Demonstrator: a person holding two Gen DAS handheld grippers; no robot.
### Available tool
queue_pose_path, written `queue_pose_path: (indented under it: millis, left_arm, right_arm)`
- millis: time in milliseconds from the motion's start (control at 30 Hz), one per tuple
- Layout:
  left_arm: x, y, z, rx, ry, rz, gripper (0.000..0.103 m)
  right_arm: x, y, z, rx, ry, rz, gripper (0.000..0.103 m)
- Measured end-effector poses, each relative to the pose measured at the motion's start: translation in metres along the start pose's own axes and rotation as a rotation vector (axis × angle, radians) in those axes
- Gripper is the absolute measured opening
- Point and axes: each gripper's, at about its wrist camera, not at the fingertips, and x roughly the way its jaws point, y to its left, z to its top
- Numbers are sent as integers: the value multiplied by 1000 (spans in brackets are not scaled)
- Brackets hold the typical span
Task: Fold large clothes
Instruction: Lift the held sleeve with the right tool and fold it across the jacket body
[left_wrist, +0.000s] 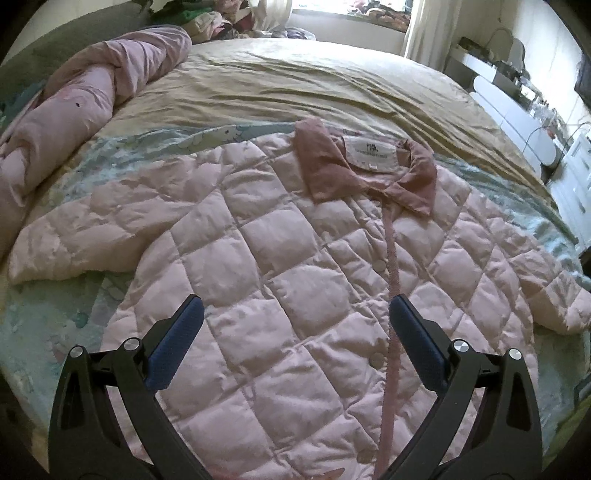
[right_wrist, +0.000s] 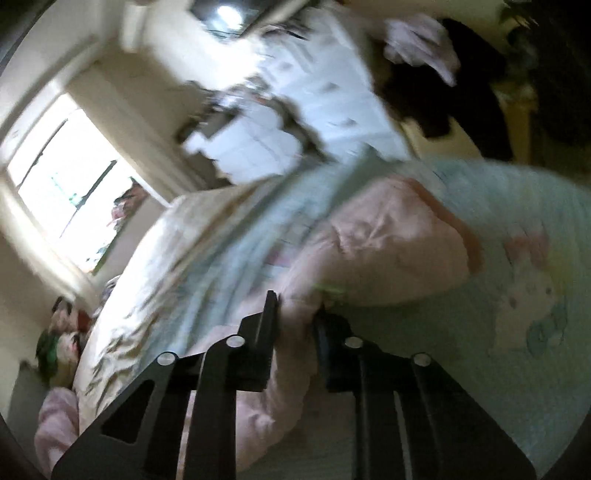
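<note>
A big pink puffy jacket (left_wrist: 295, 266) is spread flat on the bed (left_wrist: 295, 74), front side up. Its darker pink collar (left_wrist: 369, 166) is at the far end, with a white label (left_wrist: 371, 153) seen inside it. A thin pink strip (left_wrist: 391, 280) with round buttons beside it runs down the middle of the jacket. One sleeve (left_wrist: 85, 229) is stretched out to the left, and the other sleeve is stretched out to the right. Under the jacket, a pale blue sheet (left_wrist: 44, 325) with cartoon pictures is seen, and a tan sheet covers the far part of the bed. A rolled-up pink blanket (left_wrist: 92, 96) is laid along the far left side.

The left gripper (left_wrist: 295, 317) is held above the near part of the jacket. Its two fingers are spread wide apart, and nothing is caught between them.

The right wrist picture is blurred and tilted. In it, the right gripper (right_wrist: 295, 314) is seen at the jacket's sleeve (right_wrist: 369, 251), which lies on the blue sheet. Its fingers are pressed close together, and pink sleeve cloth is pinched between them. A bright window (right_wrist: 62, 177) and white drawers (right_wrist: 314, 92) are seen far behind the bed.
</note>
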Motion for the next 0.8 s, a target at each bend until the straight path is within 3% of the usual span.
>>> queue_pose_path:
  millis: [200,400,800]
  left_arm:
    - [-15,14,5,-25,-20,-12,94]
    - [-30,26,14,-16,-62,-13,94]
    - [-46,73,20,-35,-108,10,94]
  right_arm:
    - [-32,65,8,-176,-53,95,15]
    - [-53,120,10,-271,-60,183,15]
    - [-81,225,-34,-443,-34,329,14]
